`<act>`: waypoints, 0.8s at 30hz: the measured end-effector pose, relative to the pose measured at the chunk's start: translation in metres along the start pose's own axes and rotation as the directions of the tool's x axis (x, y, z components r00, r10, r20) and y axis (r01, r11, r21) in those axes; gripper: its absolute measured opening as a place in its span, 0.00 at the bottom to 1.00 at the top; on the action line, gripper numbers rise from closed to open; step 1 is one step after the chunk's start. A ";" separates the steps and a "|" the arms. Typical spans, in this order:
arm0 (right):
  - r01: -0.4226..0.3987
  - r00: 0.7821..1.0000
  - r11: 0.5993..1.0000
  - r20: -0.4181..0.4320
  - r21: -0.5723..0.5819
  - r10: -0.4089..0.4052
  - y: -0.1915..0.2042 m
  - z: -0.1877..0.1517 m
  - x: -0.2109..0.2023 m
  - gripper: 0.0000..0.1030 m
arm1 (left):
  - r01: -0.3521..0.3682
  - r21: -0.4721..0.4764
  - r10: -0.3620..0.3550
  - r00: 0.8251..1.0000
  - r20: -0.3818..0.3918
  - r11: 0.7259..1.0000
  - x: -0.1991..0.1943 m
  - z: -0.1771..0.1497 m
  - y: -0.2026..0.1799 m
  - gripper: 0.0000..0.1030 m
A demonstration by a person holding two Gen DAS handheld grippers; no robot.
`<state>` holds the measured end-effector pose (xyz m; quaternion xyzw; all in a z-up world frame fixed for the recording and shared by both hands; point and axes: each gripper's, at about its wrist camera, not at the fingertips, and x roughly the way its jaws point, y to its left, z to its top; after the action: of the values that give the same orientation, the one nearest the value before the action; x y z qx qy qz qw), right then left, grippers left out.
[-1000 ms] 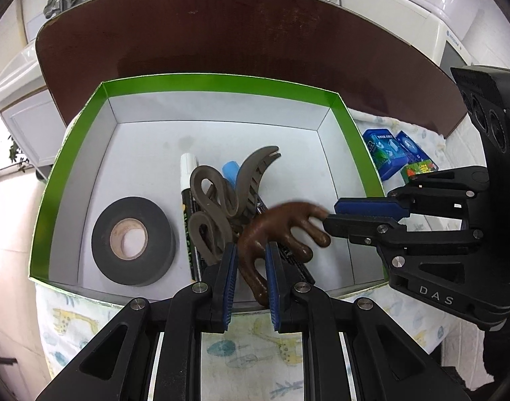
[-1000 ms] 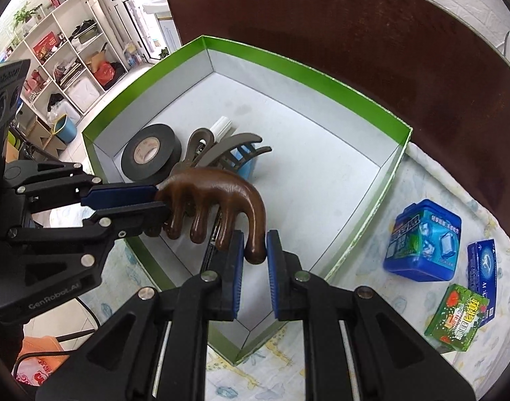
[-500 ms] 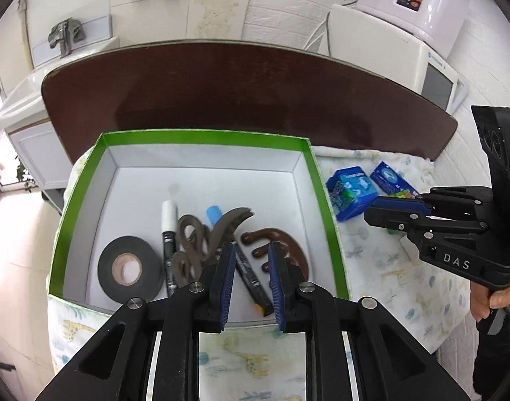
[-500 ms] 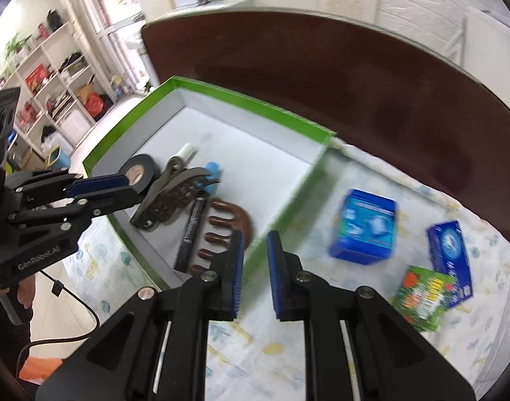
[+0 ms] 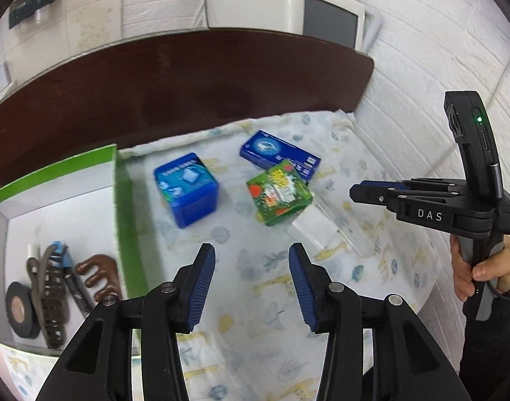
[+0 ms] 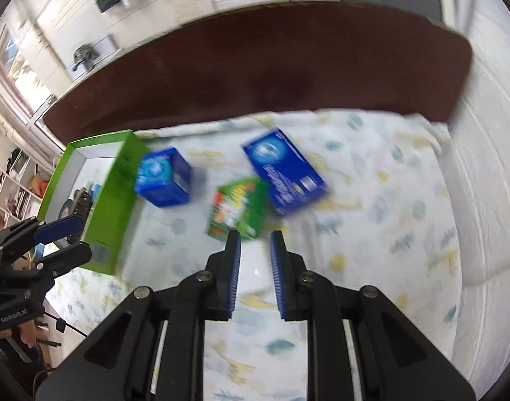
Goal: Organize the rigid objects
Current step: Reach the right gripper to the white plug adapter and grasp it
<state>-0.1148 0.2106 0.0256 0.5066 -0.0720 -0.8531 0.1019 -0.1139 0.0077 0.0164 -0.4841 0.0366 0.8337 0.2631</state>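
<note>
The green-rimmed white box (image 5: 116, 180) (image 6: 116, 180) stands at the left. It holds a brown comb (image 5: 99, 272), a tape roll (image 5: 19, 309), a hair claw (image 5: 49, 287) and a marker. On the cloth lie a blue cube box (image 5: 186, 188) (image 6: 164, 177), a flat blue box (image 5: 280, 153) (image 6: 285, 172), a green box (image 5: 280, 192) (image 6: 238, 209) and a white block (image 5: 313, 229) (image 6: 255, 264). My left gripper (image 5: 252, 284) is open and empty above the cloth. My right gripper (image 6: 255, 275) is open a little, empty, over the white block; it also shows in the left wrist view (image 5: 358, 192).
A dark brown board (image 5: 188, 83) runs along the back of the patterned cloth (image 5: 255, 317). A white brick wall (image 5: 438, 67) closes the right side. Shelves (image 6: 10, 180) stand at the far left.
Both grippers swung right, away from the box toward the small boxes on the cloth. The left gripper opened wide, the right one a little. The comb stays in the box.
</note>
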 end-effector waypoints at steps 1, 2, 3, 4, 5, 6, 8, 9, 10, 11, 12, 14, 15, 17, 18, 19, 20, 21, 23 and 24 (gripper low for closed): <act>-0.005 1.000 1.000 -0.007 0.013 0.005 -0.006 -0.005 0.002 0.18 | 0.005 0.007 -0.004 1.000 -0.020 1.000 0.011 0.001 -0.007 0.45; -0.016 1.000 1.000 -0.014 0.024 0.016 -0.010 -0.009 0.005 0.18 | 0.008 0.007 -0.008 0.999 -0.035 1.000 0.019 0.001 -0.010 0.45; -0.030 0.999 0.999 -0.021 0.031 0.031 -0.013 -0.012 0.008 0.18 | 0.015 -0.002 -0.015 0.999 -0.053 1.000 0.029 0.001 -0.014 0.45; -0.047 0.999 0.998 -0.026 0.034 0.048 -0.015 -0.013 0.012 0.18 | 0.027 -0.017 -0.028 0.997 -0.069 0.999 0.038 0.001 -0.016 0.45; -0.063 0.998 0.998 -0.028 0.032 0.064 -0.016 -0.014 0.017 0.18 | 0.041 -0.035 -0.044 0.996 -0.082 0.999 0.046 0.001 -0.018 0.45; -0.077 0.996 0.997 -0.031 0.028 0.078 -0.016 -0.015 0.021 0.18 | 0.049 -0.058 -0.054 0.994 -0.095 0.997 0.053 0.001 -0.019 0.45; -0.109 0.993 0.994 -0.035 0.022 0.110 -0.017 -0.015 0.030 0.18 | 0.061 -0.112 -0.074 0.991 -0.115 0.992 0.063 0.001 -0.018 0.42; -0.133 0.990 0.991 -0.039 0.017 0.134 -0.016 -0.015 0.034 0.18 | 0.069 -0.134 -0.086 0.989 -0.124 0.989 0.067 0.001 -0.017 0.32; -0.155 0.987 0.988 -0.043 0.015 0.156 -0.016 -0.013 0.038 0.18 | 0.087 -0.160 -0.111 0.984 -0.142 0.983 0.072 0.001 -0.016 0.28; -0.177 0.983 0.984 -0.047 0.015 0.177 -0.015 -0.013 0.040 0.18 | 0.107 -0.182 -0.136 0.979 -0.153 0.977 0.075 0.001 -0.016 0.27; -0.196 0.979 0.980 -0.050 0.016 0.197 -0.015 -0.013 0.044 0.18 | 0.123 -0.207 -0.157 0.975 -0.158 0.971 0.078 0.002 -0.015 0.27; -0.208 0.976 0.978 -0.057 0.020 0.209 -0.015 -0.014 0.049 0.18 | 0.132 -0.222 -0.170 0.972 -0.161 0.966 0.082 0.005 -0.016 0.27; -0.209 0.976 0.978 -0.060 0.027 0.210 -0.016 -0.014 0.052 0.18 | 0.131 -0.217 -0.168 0.973 -0.161 0.967 0.083 0.007 -0.018 0.27; -0.230 0.971 0.972 -0.057 0.042 0.233 -0.018 -0.014 0.056 0.18 | 0.135 -0.203 -0.170 0.971 -0.170 0.970 0.085 0.009 -0.022 0.27; -0.239 0.969 0.970 -0.056 0.046 0.242 -0.019 -0.014 0.056 0.18 | 0.134 -0.197 -0.170 0.969 -0.177 0.971 0.087 0.009 -0.024 0.27; -0.243 0.968 0.969 -0.056 0.047 0.246 -0.020 -0.014 0.056 0.18 | 0.130 -0.193 -0.166 0.968 -0.185 0.973 0.090 0.008 -0.026 0.27; -0.248 0.967 0.968 -0.057 0.044 0.250 -0.020 -0.014 0.056 0.18 | 0.128 -0.191 -0.165 0.967 -0.193 0.973 0.094 0.009 -0.026 0.27; -0.256 0.964 0.966 -0.061 0.042 0.259 -0.019 -0.014 0.057 0.18 | 0.127 -0.193 -0.166 0.966 -0.200 0.973 0.097 0.008 -0.026 0.27; -0.260 0.963 0.965 -0.063 0.038 0.262 -0.018 -0.014 0.057 0.19 | 0.145 -0.212 -0.188 0.962 -0.197 0.966 0.100 0.009 -0.024 0.27; -0.261 0.963 0.965 -0.064 0.040 0.263 -0.018 -0.014 0.057 0.19 | 0.149 -0.216 -0.193 0.961 -0.197 0.965 0.101 0.009 -0.023 0.27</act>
<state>-0.1307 0.2142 -0.0335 0.5231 -0.1483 -0.8130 0.2082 -0.1500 0.0709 -0.0580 -0.5972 -0.0609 0.7495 0.2792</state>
